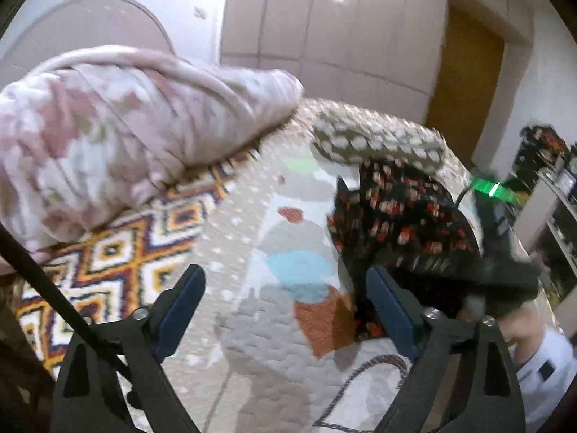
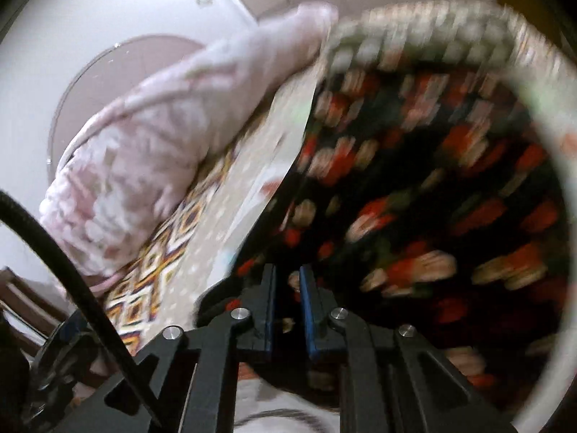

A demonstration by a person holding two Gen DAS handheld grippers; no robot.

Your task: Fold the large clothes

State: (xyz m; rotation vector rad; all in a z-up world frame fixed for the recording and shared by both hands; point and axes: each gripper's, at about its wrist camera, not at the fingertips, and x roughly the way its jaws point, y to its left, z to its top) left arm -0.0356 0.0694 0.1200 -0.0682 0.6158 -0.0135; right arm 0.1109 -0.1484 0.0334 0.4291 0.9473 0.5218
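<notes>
Your left gripper (image 1: 285, 288) is standing wide open, with nothing between its blue-padded fingers (image 1: 387, 299); only the quilted bed cover (image 1: 259, 342), with its grey, blue and rust patches, is showing in the gap. The black floral garment (image 1: 400, 209) is lying ahead of and just beyond your right-hand finger in this view, its near edge dropping down beside that finger; whether the cloth is touching the pad is hard to tell. Ahead and to the left of the fingers, a pink-and-white duvet (image 1: 126, 126) is piled on a bright diamond-patterned blanket (image 1: 119, 252). Past the garment, a spotted grey roll of bedding (image 1: 375, 140) is lying across the far side. The other gripper, dark and blurred, is reaching in from the right over the garment, with a green light (image 1: 490, 187) glowing beyond it.

Your right gripper (image 2: 287, 281) is nearly closed, its two fingers standing close together with a narrow gap. The black floral garment (image 2: 414, 195) is filling the view ahead of and to the right of the fingers, heavily blurred, and dark cloth is sitting in the gap around the tips. Whether the pads are actually pinching it is unclear from the blur. The duvet (image 2: 137, 166) is lying off to the left of these fingers.
</notes>
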